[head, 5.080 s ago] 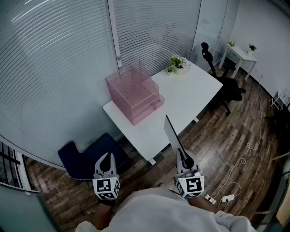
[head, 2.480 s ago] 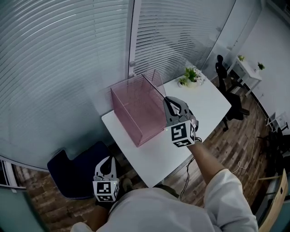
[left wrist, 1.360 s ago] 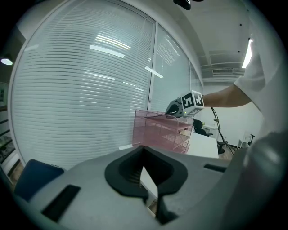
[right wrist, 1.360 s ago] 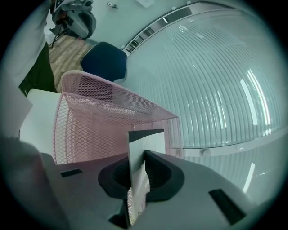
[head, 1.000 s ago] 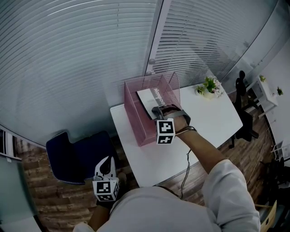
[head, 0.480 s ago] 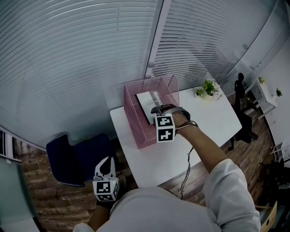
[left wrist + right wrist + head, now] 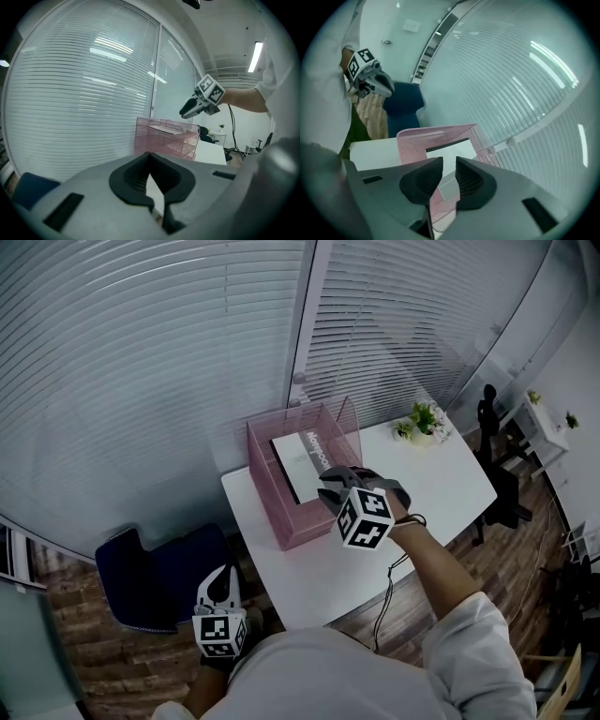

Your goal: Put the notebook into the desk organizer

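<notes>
The pink mesh desk organizer [image 7: 281, 512] stands at the left end of the white table [image 7: 422, 484]. A white notebook [image 7: 302, 463] with a dark spine lies flat in its top tray. My right gripper [image 7: 328, 486] hovers above the organizer's front right corner, clear of the notebook. It is open; its jaws have just been closing with nothing between them. In the right gripper view the gripper [image 7: 449, 161] looks down on the notebook [image 7: 461, 151] and the organizer [image 7: 412, 140]. My left gripper [image 7: 217, 570] hangs low beside my body, shut and empty, and points toward the organizer [image 7: 166, 138].
A small potted plant [image 7: 419, 420] stands at the table's far edge by the window blinds. A dark blue padded seat [image 7: 155, 573] sits on the wood floor left of the table. A black office chair [image 7: 492, 418] and a second white desk [image 7: 544, 413] stand at the far right.
The right gripper let go of the notebook, rose and drew back to the organizer's front right. The notebook stays in the top tray. The left gripper has not moved.
</notes>
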`<state>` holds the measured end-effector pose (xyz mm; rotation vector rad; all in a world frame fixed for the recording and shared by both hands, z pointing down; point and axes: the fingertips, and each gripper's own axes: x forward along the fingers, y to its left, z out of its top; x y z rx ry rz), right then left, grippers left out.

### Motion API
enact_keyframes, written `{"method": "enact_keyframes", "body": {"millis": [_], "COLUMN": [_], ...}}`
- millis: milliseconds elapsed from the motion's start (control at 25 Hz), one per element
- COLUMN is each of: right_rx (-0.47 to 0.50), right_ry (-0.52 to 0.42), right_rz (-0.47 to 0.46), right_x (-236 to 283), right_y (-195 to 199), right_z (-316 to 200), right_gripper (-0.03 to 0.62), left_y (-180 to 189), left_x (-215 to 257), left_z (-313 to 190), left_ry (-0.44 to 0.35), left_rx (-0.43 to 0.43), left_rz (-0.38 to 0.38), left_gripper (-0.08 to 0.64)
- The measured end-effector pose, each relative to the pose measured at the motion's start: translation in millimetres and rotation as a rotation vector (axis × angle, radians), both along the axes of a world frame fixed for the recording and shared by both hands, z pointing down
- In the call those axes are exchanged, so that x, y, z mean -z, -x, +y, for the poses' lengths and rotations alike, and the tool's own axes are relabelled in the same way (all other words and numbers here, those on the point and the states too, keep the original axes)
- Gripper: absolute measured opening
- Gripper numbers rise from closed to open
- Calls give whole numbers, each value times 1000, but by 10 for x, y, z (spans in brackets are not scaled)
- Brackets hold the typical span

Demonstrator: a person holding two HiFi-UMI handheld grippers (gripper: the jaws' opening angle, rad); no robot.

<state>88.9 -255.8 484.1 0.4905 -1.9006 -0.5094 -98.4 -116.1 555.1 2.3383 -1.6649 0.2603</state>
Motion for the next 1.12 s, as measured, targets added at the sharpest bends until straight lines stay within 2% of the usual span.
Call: {"method": "enact_keyframes", "body": {"millis": [80, 280, 480, 720, 840, 960, 1120], "right_rx": [-69, -207, -337, -456, -562, -565, -599], "right_ry": [-50, -139, -233, -284, -258, -297, -304], "right_rz": [-94, -305, -493, -702, -774, -826, -870], "right_x": [158, 460, 656, 788, 771, 776, 746], "right_y": [-117, -446, -775, -1032, -1158, -1259, -1343], "right_z": [80, 407, 703, 1034, 1192, 1289, 1412], "right_gripper": [75, 34, 17, 15, 15, 15, 15], "left_y": [-27, -121, -219, -310, -345, -381, -424], "left_x": [18, 81, 153, 233, 241, 259, 271], "left_z": [-11, -27, -115, -156, -148, -123, -92], "left_ry": [-1, -8, -26, -40, -40, -41, -44], "left_rx": [-12, -41, -68, -89, -95, -101, -109], "left_rz": [-4, -16, -28, -40, -44, -48, -52], "left_gripper": [8, 8, 8, 8, 8, 8, 8]}}
